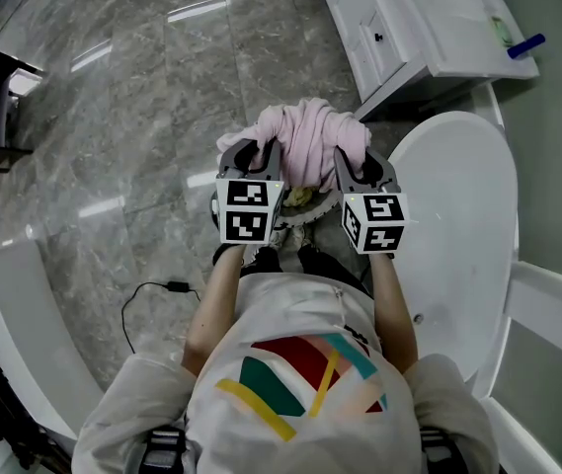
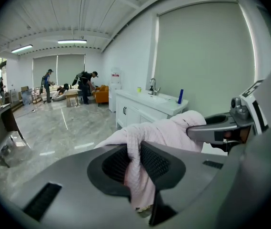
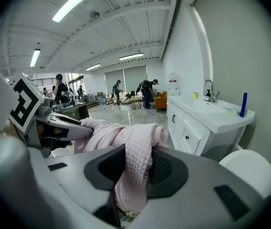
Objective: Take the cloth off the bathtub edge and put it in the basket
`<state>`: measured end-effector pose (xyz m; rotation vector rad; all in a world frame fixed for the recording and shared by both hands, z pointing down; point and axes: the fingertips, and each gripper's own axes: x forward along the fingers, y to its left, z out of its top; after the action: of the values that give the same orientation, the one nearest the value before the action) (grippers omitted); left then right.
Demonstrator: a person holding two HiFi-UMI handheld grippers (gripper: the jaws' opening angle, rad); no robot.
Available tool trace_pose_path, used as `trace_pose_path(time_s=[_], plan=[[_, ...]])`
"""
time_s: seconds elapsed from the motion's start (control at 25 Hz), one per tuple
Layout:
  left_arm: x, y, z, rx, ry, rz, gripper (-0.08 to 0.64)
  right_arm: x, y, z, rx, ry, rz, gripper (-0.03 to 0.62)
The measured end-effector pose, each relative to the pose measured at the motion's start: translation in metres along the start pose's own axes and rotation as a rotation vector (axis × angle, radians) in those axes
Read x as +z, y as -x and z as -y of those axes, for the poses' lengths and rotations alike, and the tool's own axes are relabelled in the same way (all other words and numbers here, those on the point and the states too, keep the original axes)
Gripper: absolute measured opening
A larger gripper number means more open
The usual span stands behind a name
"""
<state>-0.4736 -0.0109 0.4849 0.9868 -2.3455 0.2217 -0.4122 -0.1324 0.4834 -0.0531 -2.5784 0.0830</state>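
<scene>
Closest to the head camera is my white shirt with coloured stripes [image 1: 300, 373], and past it both forearms reach forward with the tools side by side; the left claw [image 1: 258, 152] is clamped on a fold of the pink waffle-weave cloth [image 1: 305, 136], its ribbed pads pinching the fabric, which hangs down below them; the right claw [image 1: 364, 162] is clamped on another fold of the same cloth in the same way; the cloth is bunched in a heap between and ahead of the two claws, clear of the white oval bathtub [image 1: 458, 225], which lies just beside it on the right; under the cloth a bit of tan woven material [image 1: 300, 200] shows between the marker cubes, though I cannot tell whether it is the basket; a white vanity cabinet [image 1: 409, 38] stands farther off on the grey marble floor [image 1: 113, 117].
</scene>
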Motion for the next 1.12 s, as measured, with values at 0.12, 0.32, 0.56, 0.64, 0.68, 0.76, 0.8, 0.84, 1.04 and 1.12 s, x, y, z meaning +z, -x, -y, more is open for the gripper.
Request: trace_pose_path(time_s=[0.12, 0.32, 0.56, 0.64, 0.68, 0.76, 0.8, 0.84, 1.04, 1.12], plan=[[-0.02, -0.007, 0.0, -0.005, -0.002, -0.046, 0.084, -0.021, -0.009, -0.001, 0.001, -0.005, -0.05, 0.126], [-0.048, -0.016, 0.001, -0.014, 0.016, -0.109, 0.084, -0.048, -0.018, -0.003, 0.003, -0.008, -0.109, 0.126], [-0.067, -0.02, 0.002, -0.016, 0.006, -0.153, 0.084, -0.067, -0.021, -0.006, 0.013, -0.01, -0.16, 0.13], [-0.071, -0.022, 0.002, -0.016, 0.007, -0.165, 0.084, -0.071, -0.021, -0.006, 0.015, -0.013, -0.173, 0.13], [-0.074, -0.022, 0.002, -0.013, 0.007, -0.169, 0.084, -0.074, -0.022, -0.007, 0.019, -0.018, -0.181, 0.132], [-0.078, -0.022, 0.001, 0.005, -0.004, -0.169, 0.084, -0.083, -0.024, -0.006, 0.024, -0.043, -0.21, 0.137], [-0.081, -0.022, 0.0, 0.016, -0.011, -0.172, 0.092, -0.088, -0.026, -0.004, 0.01, -0.055, -0.231, 0.153], [-0.084, -0.022, -0.002, 0.026, -0.014, -0.179, 0.11, -0.092, -0.026, 0.001, -0.017, -0.059, -0.25, 0.2], [-0.084, -0.019, -0.019, 0.08, -0.019, -0.183, 0.138, -0.087, -0.019, 0.016, -0.117, -0.013, -0.235, 0.241], [-0.077, -0.018, -0.024, 0.095, -0.02, -0.165, 0.138, -0.083, -0.019, 0.015, -0.11, -0.016, -0.232, 0.241]])
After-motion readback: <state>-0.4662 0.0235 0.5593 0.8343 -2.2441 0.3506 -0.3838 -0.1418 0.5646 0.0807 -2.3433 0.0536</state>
